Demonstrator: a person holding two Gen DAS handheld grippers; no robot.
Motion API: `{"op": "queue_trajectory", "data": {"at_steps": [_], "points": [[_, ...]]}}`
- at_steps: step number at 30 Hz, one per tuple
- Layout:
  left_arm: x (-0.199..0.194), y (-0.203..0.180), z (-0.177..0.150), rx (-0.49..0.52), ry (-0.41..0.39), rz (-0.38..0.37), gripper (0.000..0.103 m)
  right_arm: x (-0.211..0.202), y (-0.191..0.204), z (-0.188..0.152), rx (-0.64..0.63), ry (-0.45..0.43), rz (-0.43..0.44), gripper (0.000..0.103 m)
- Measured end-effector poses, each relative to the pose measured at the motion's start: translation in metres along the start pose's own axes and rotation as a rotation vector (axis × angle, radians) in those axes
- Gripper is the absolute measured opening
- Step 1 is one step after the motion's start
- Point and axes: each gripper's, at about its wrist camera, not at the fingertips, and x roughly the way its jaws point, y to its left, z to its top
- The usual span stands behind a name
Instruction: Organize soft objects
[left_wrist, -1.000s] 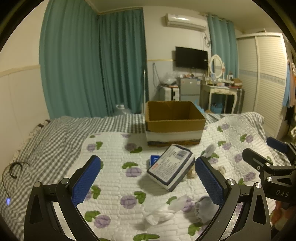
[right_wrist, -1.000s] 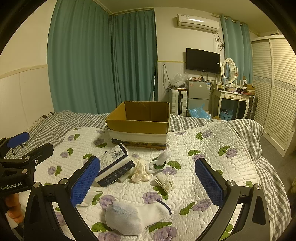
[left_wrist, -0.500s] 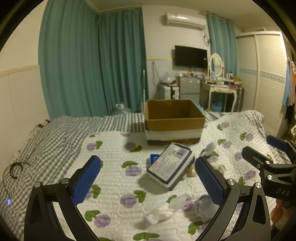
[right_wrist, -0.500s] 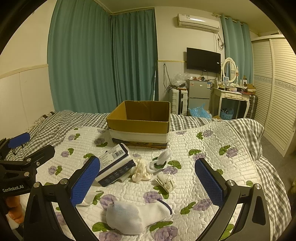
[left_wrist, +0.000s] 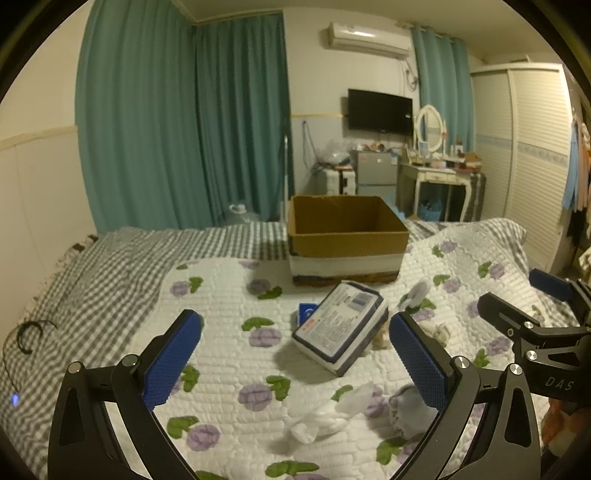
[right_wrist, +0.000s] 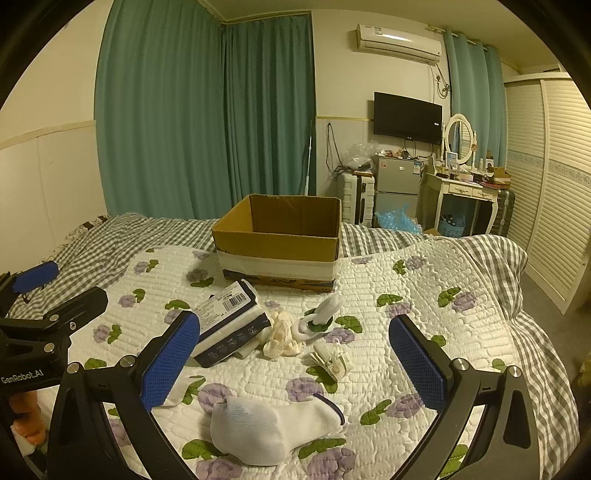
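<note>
Left wrist view: we held the left tool (left_wrist: 293, 345) released, jaws wide, above the quilted bed (left_wrist: 221, 295). The tissue pack (left_wrist: 340, 326) lay at 12 o'clock between the fingers, tilted on other items. A crumpled white cloth (left_wrist: 325, 417) sat nearer, at 5 o'clock. The cardboard box (left_wrist: 347, 236) stood open beyond, likely the collecting bin.

Right wrist view: the right tool (right_wrist: 294, 345) was likewise released, grasping nothing. A white sock (right_wrist: 273, 428) lay closest, at 6 o'clock between the jaws, probably the easiest first pick. Cream socks (right_wrist: 282, 334) and a small folded bundle (right_wrist: 332, 360) clustered mid-bed, short of the box.
</note>
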Motion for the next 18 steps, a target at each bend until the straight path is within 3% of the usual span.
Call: {"op": "queue_trajectory", "data": {"at_steps": [18], "points": [[-0.031,0.009,0.013,-0.005,-0.048,-0.024,0.103,-0.037,0.016,0.013,-0.02,-0.03,-0.032,0.103]]}}
